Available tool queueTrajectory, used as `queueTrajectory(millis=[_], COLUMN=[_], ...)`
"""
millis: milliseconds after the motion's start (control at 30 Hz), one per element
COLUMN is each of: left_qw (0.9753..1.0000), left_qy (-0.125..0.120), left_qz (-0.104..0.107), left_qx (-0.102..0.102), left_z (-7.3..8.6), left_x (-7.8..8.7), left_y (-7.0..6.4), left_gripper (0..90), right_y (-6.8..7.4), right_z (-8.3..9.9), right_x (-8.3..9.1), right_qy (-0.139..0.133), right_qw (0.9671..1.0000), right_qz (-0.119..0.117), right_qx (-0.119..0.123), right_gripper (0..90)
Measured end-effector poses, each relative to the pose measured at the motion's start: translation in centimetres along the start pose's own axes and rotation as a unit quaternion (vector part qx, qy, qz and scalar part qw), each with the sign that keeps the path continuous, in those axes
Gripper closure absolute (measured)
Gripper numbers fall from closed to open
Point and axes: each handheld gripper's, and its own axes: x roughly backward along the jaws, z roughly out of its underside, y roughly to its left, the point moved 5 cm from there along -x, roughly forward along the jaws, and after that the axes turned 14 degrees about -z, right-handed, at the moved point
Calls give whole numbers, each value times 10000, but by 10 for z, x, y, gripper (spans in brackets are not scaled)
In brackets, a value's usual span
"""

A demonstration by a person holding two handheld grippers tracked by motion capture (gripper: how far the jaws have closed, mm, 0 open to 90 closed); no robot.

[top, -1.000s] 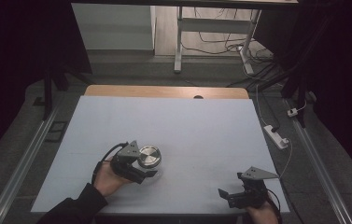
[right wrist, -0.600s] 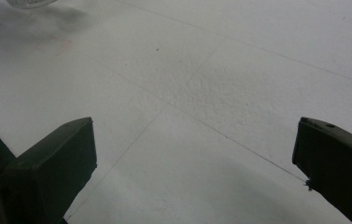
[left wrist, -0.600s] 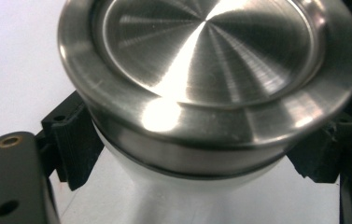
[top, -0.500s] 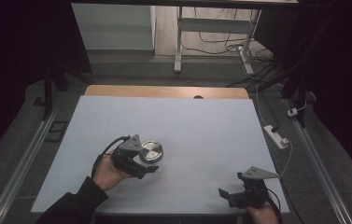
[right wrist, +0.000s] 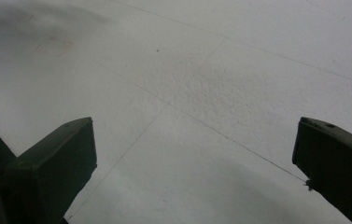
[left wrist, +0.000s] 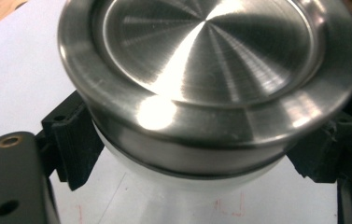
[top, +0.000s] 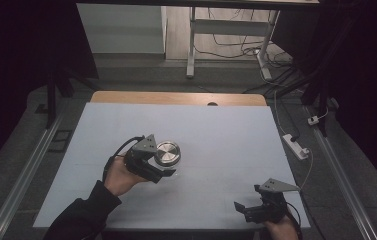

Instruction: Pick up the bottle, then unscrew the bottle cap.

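A round tin [top: 167,153] with a brushed steel lid [left wrist: 211,60] and a white body sits left of the middle of the white table [top: 226,135]. My left gripper [top: 165,162] is shut on it, its black ribbed pads [left wrist: 73,144] pressing both sides of the white body just under the lid. I cannot tell whether the tin touches the table. At the front right corner my right gripper [top: 246,210] is held open and pointing left. Its jaws [right wrist: 194,163] stand wide apart over bare table.
A wooden strip [top: 176,98] runs along the table's far edge. A white power strip [top: 295,145] and its cable lie off the right side. Faint red pen marks [left wrist: 229,207] show on the table under the tin. Metal rails flank the table.
My left gripper has carried the tin away from the person and slightly right. The right gripper has stayed where it was.
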Motion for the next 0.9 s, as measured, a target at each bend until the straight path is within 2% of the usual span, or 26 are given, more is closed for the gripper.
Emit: queueTrajectory(millis=[233, 600, 900], left_qw=[10000, 10000, 10000], left_qy=[-59, -21, -29], left_qz=[64, 60, 86], left_qx=[-9, -4, 14], left_z=[-9, -6, -6], left_x=[-3, -5, -7], left_y=[-3, -4, -5], left_gripper=[155, 155, 156], right_y=[0, 2, 13], right_z=[0, -3, -18], right_x=[0, 3, 1], right_qy=[-12, -200, -310], right_qw=[10000, 9998, 9990], right_qz=[-9, -62, -167], right_qx=[30, 75, 269], right_gripper=[0, 0, 0])
